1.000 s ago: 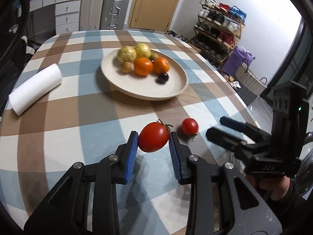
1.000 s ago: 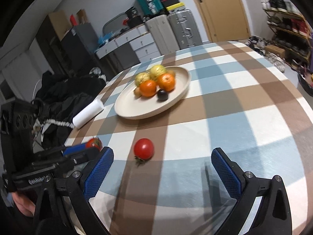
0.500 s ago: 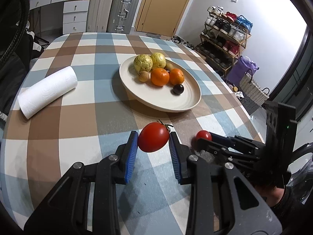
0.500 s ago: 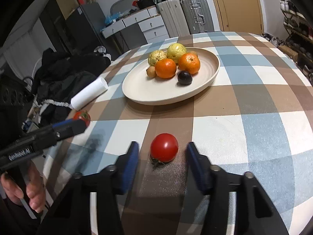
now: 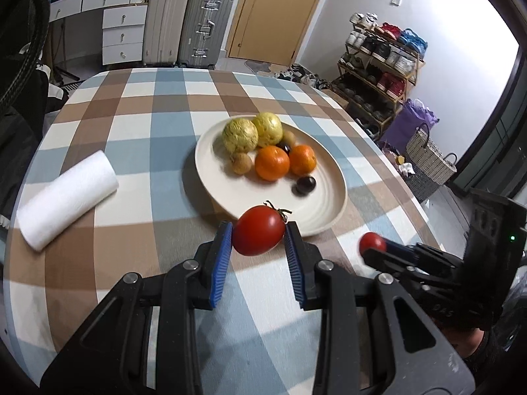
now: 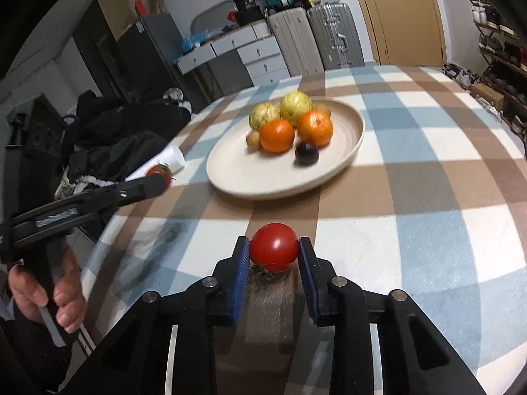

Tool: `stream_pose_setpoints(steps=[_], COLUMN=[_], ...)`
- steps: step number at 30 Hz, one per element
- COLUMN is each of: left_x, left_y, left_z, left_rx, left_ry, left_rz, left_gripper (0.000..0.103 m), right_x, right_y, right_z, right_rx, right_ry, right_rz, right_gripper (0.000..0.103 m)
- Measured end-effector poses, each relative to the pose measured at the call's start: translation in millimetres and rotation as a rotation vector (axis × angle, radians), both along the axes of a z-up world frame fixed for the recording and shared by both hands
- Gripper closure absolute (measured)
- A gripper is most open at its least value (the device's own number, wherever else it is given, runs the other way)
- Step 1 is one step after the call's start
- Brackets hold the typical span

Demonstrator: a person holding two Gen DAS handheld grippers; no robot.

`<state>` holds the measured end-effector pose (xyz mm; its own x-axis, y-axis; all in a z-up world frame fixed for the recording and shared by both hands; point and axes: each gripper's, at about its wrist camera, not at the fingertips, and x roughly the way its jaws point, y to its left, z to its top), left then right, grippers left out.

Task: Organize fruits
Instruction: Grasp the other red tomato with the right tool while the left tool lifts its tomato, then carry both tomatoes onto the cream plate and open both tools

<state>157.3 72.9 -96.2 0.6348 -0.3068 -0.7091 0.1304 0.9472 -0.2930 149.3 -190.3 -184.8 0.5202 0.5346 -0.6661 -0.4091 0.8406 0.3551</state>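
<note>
Two tomatoes were gripped: the large tomato (image 5: 259, 230) in the left gripper (image 5: 258, 251) at the plate's (image 5: 324, 217) near rim, the small tomato (image 6: 274, 247) in the right gripper (image 6: 273, 265) short of the plate. Over-squeezing risked bruising; releasing onto the plate might have sent either rolling into the oranges (image 5: 272, 163).

Glossy, smooth-skinned large red tomato (image 5: 259, 230); small round red tomato (image 6: 274, 247) equally shiny. Ribbed blue rubbery fingers (image 5: 222, 256) on matt black plastic gripper frames with bare metal pins. Matt cream ceramic-looking plate (image 5: 329, 210), faint concentric ridges. Checked woven cloth (image 5: 131, 151) over the desk, dull finish. Soft white embossed paper towel roll (image 5: 66, 194). Dimpled orange peel on two round oranges (image 6: 276, 135).
</note>
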Motion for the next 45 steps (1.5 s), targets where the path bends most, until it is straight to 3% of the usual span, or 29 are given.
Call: stream_pose_setpoints(steps=[13, 21, 29, 45], left_x=[74.6, 114.5, 139.4, 144.5], left_y=[16.6, 18.2, 15.1, 15.4], left_z=[0.8, -13.2, -29.8, -38.2], left_rx=[0.015, 0.004, 0.012, 0.022], left_ry=[0.011, 0.040, 0.072, 0.062], left_rz=[0.065, 0.077, 0.071, 0.046], left_gripper=[0.074, 0.074, 0.074, 0.074], right_x=[60.8, 119.9, 160.3, 187.7], right_y=[-32.1, -28.8, -8.5, 7.7], right_z=[29.8, 38.8, 28.0, 0.0], right_rx=[0.069, 0.008, -0.011, -0.023], right_ry=[-0.033, -0.029, -0.020, 0.048], right_rz=[-0.063, -0.029, 0.000, -0.016], right_gripper=[0.073, 0.073, 0.073, 0.073])
